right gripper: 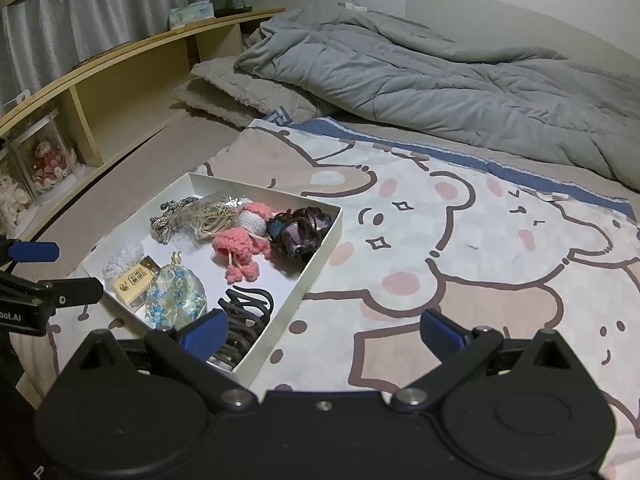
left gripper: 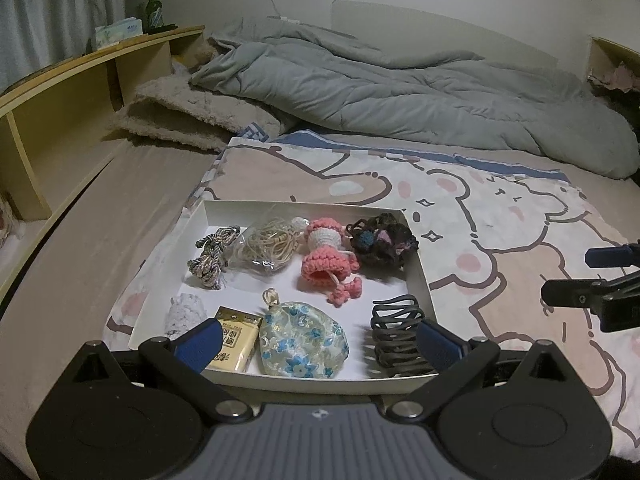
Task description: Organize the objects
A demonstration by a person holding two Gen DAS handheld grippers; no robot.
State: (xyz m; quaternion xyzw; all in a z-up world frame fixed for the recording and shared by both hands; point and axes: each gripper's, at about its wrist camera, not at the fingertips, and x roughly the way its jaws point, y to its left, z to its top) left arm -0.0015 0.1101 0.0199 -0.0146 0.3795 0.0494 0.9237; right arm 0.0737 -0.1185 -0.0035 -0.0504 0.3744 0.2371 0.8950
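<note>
A: Left gripper [left gripper: 320, 340] hovers at the near edge of the white tray [left gripper: 424, 280], jaws spread and empty. Right gripper [right gripper: 320, 334], same.

B: I'd drop straight onto the floral pouch [left gripper: 302, 344], clear of the hair claw [left gripper: 396, 332]; pink crochet doll [left gripper: 328, 256] sits farther.

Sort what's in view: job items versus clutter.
Job: white box, pink crochet doll, floral pouch, black hair clip, cord bundle.
Lying about: grey duvet, green bottle, tissue pack.
</note>
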